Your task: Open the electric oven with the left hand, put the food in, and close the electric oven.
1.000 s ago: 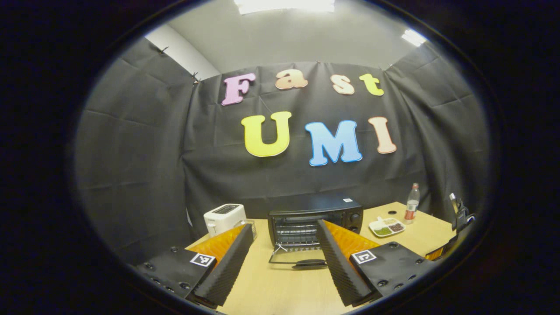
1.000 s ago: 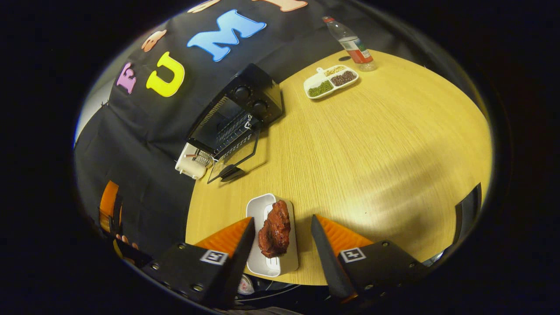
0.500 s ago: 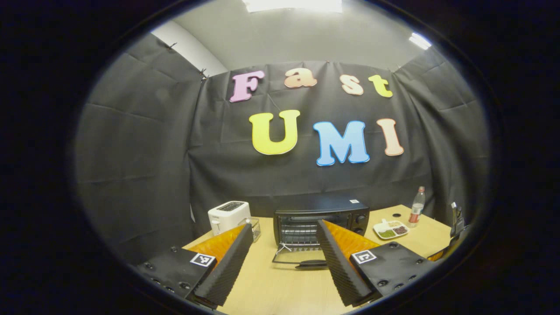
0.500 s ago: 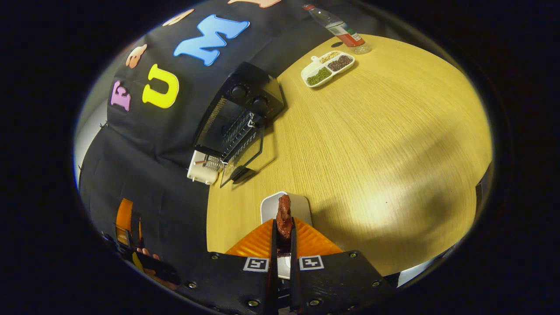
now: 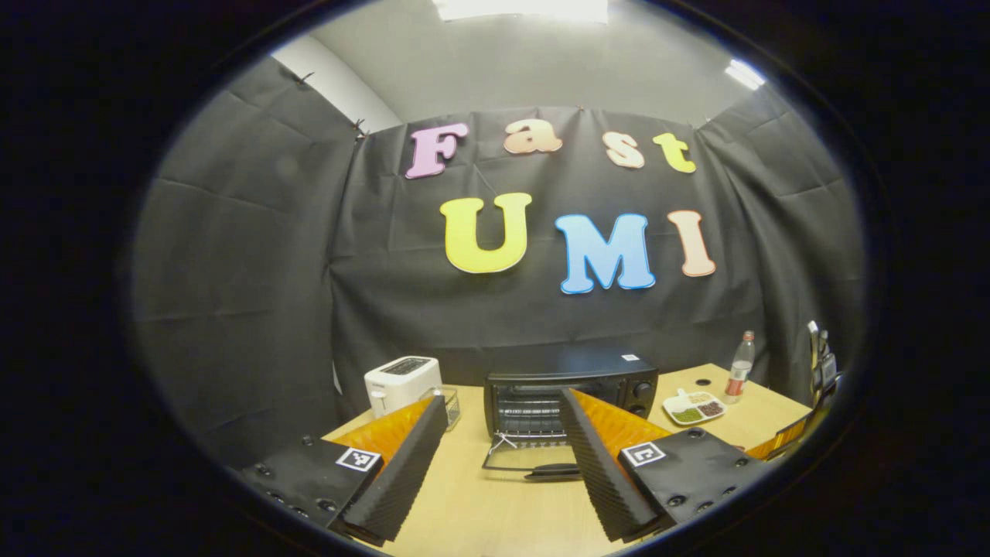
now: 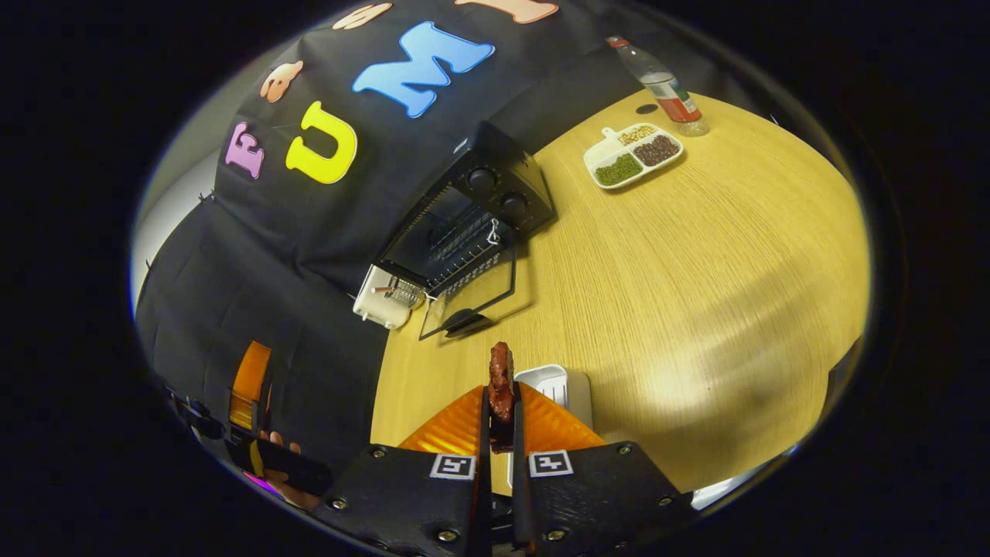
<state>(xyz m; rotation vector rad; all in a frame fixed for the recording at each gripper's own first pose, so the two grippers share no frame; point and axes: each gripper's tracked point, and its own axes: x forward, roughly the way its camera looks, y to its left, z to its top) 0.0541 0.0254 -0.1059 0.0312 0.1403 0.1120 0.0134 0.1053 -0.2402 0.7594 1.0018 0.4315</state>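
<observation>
No label here can be read. Your right gripper (image 6: 501,422) is clamped on the food (image 6: 500,379) above the white tray (image 6: 558,384). Your left gripper (image 5: 503,449) is spread and empty. The electric oven (image 5: 571,387) stands open on the wooden table (image 6: 696,255), against black cloth.

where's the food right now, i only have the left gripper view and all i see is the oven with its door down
Observer: The right gripper is shut on the piece of meat, seen in the right gripper view.
Operator: is it off its dish yet
Observer: It looks lifted; the white dish lies on the table just past the fingers.
Operator: anything between it and the oven
Observer: Only bare table; the oven door lies open ahead, toward the left of that view.
</observation>
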